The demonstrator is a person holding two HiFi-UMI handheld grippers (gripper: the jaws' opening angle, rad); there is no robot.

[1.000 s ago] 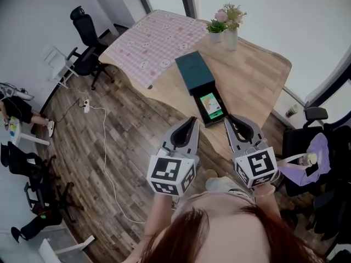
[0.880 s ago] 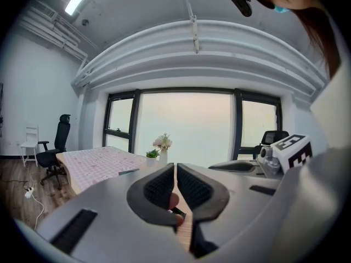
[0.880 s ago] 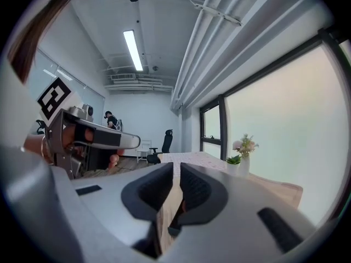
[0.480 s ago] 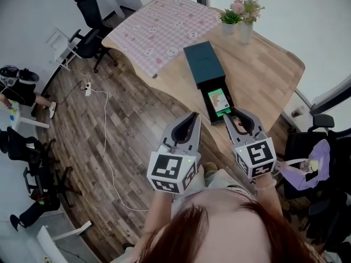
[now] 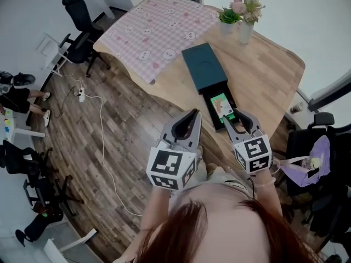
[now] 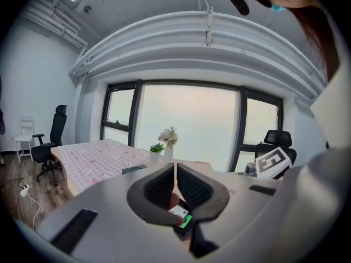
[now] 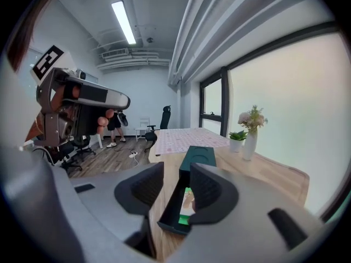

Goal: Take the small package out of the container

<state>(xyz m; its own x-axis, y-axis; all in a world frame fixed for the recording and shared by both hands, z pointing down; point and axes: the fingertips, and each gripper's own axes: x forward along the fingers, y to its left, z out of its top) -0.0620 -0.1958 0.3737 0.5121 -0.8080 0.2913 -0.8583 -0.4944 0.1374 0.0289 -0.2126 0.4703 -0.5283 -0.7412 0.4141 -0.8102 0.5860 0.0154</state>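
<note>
Surface: wooden table [image 5: 263,75] with rounded corners, pale plank grain.
Cloth: pink checked cloth [image 5: 159,26] over the table's far left end, hanging over that edge.
Container: dark green box [image 5: 204,64] lying mid-table, its drawer slid out toward the near edge.
Task thing: small package [image 5: 222,104], green and white, lying flat in the slid-out drawer, just ahead of the right gripper.
Left gripper: left gripper [image 5: 192,116] held over the floor off the table's near edge, jaws together, nothing between them.
Right gripper: right gripper [image 5: 240,119] above the near table edge by the drawer end, jaws apart and opening, nothing pressed between the pads; drawer and package seen through the gap.
Table far end: white vase of flowers [image 5: 245,29], with a small potted plant [image 5: 228,18] just beside it.
Floor: dark wood-plank floor [image 5: 109,130], with a white cable and power strip [image 5: 81,95] trailing across it.
Room: black office chairs [image 5: 77,15] at left near the wall, large dark-framed windows [image 6: 186,125] behind the table, strip light [image 7: 125,22] on the ceiling.
Right side: chair with purple fabric [image 5: 307,163].
</note>
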